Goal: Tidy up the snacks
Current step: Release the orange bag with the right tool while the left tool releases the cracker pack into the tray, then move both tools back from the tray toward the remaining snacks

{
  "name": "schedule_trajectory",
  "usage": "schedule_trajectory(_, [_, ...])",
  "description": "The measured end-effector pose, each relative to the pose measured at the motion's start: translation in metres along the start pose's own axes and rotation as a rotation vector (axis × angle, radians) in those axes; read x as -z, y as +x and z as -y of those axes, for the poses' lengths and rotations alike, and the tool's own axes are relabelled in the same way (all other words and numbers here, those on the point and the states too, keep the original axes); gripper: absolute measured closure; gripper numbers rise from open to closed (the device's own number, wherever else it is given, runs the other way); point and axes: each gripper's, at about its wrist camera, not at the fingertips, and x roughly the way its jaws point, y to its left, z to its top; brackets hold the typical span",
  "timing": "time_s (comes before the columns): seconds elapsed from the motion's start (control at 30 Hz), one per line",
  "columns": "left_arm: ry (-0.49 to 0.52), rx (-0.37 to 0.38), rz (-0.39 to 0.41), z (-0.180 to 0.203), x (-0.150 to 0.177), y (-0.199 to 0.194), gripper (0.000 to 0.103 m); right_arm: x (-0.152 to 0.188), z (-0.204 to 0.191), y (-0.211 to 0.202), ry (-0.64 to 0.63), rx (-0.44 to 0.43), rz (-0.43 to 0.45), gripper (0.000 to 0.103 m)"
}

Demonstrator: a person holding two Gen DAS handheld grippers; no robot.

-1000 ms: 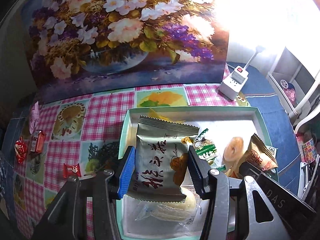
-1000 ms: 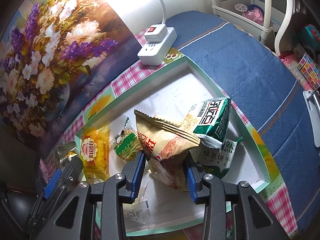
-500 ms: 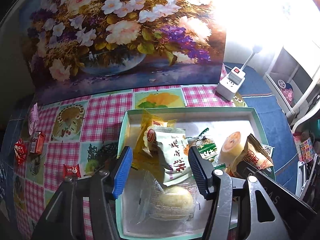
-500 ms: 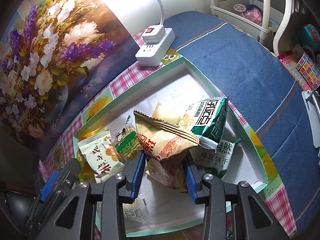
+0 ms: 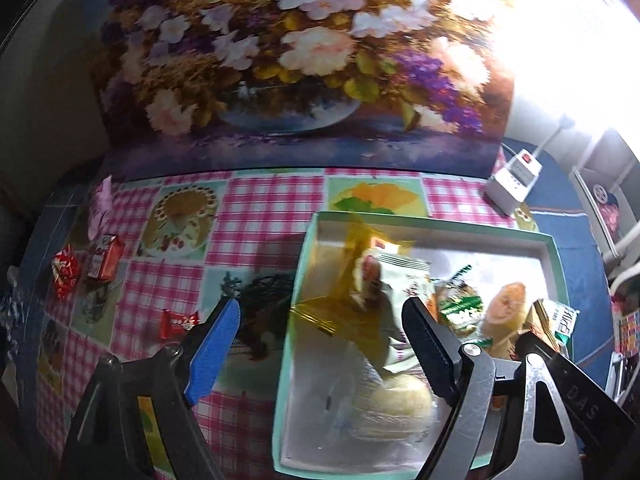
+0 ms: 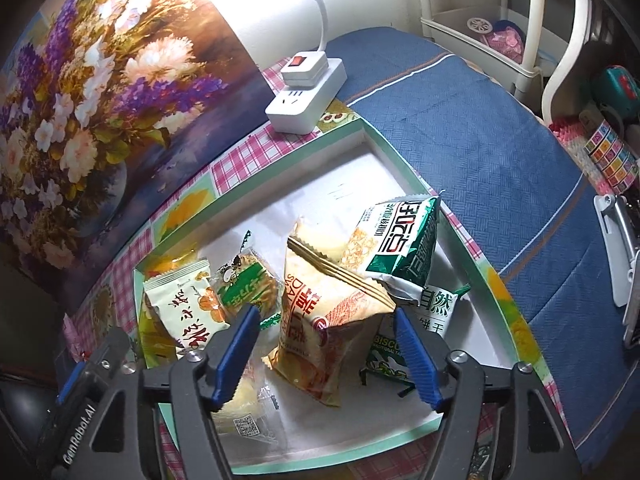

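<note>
A green-rimmed tray [image 5: 304, 264] [image 6: 500, 292] holds several snack packets. My left gripper [image 5: 320, 344] is open and empty above the tray's left edge. The pale packet with red writing [image 5: 404, 300] [image 6: 188, 312] lies in the tray on a yellow packet [image 5: 352, 264]. My right gripper [image 6: 324, 348] is open, its fingers either side of a tan and orange packet [image 6: 324, 320] that leans in the tray. A green and white packet [image 6: 400, 248] leans beside it. Loose red candies [image 5: 180, 322] [image 5: 64, 272] lie on the cloth left of the tray.
A flower painting [image 5: 300, 60] stands behind the checked tablecloth [image 5: 260, 216]. A white power strip [image 6: 308, 96] [image 5: 512, 184] sits at the tray's far corner. Blue cloth [image 6: 480, 152] covers the right side, with a white rack [image 6: 500, 12] beyond.
My left gripper let go of the pale packet, which now lies in the tray, then opened wider and moved left. My right gripper opened around the tan packet.
</note>
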Motion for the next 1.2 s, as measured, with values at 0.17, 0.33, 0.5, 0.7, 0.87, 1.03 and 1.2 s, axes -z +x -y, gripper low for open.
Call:
schedule_trajectory(0.17, [-0.027, -0.041, 0.001, -0.008, 0.000, 0.002, 0.006, -0.001, 0.000, -0.001, -0.002, 0.004, 0.008, 0.018])
schedule_trajectory(0.33, [-0.057, -0.061, 0.000, -0.015, -0.001, 0.003, 0.006, -0.002, 0.004, -0.002, 0.005, 0.011, 0.017, 0.013])
schedule_trajectory(0.5, [-0.076, -0.073, 0.001, -0.019, -0.001, 0.004, 0.005, -0.002, 0.006, -0.002, 0.008, 0.010, 0.019, 0.011])
schedule_trajectory(0.7, [-0.105, -0.082, 0.003, -0.024, -0.002, 0.003, 0.004, -0.003, 0.006, -0.004, 0.008, 0.015, 0.032, 0.000])
schedule_trajectory(0.87, [-0.121, -0.090, -0.005, -0.028, -0.002, 0.005, 0.002, -0.004, 0.007, -0.004, 0.008, 0.016, 0.032, 0.000])
schedule_trajectory(1.03, [-0.132, -0.095, -0.014, -0.031, -0.001, 0.006, 0.002, -0.003, 0.008, -0.005, 0.004, 0.018, 0.039, 0.000])
schedule_trajectory(1.2, [-0.140, -0.093, -0.025, -0.034, -0.001, 0.007, 0.002, -0.003, 0.009, -0.007, 0.013, 0.021, 0.047, 0.000])
